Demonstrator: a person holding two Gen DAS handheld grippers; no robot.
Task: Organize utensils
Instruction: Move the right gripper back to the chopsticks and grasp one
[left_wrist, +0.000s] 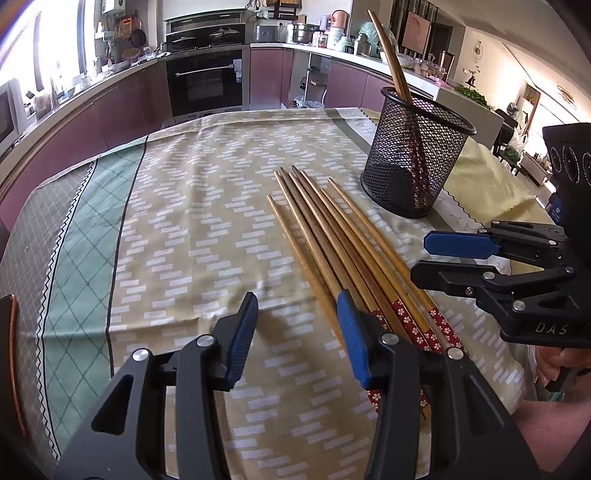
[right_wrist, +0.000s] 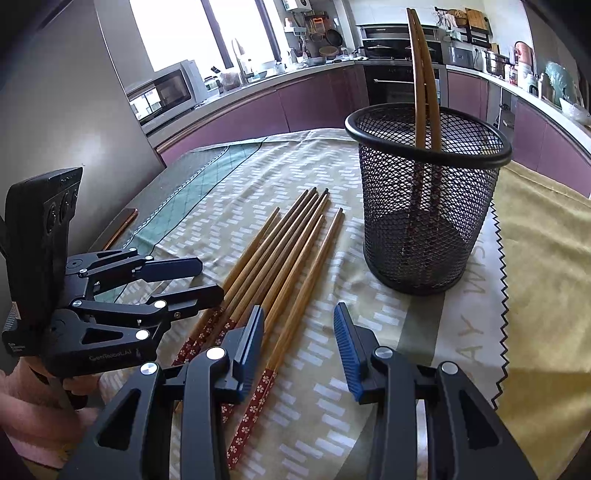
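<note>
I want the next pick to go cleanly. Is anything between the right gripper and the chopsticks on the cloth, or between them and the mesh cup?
Nothing visible. The right gripper stands open just over the chopsticks, and bare tablecloth separates them from the mesh cup, which holds two chopsticks.

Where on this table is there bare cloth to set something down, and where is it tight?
Free: the broad stretch of tablecloth left of the loose chopsticks, out to its green border, and the yellow cloth right of the mesh holder. Crowded: the strip between chopsticks and holder, and the near edge, where the left gripper and right gripper hover.
</note>
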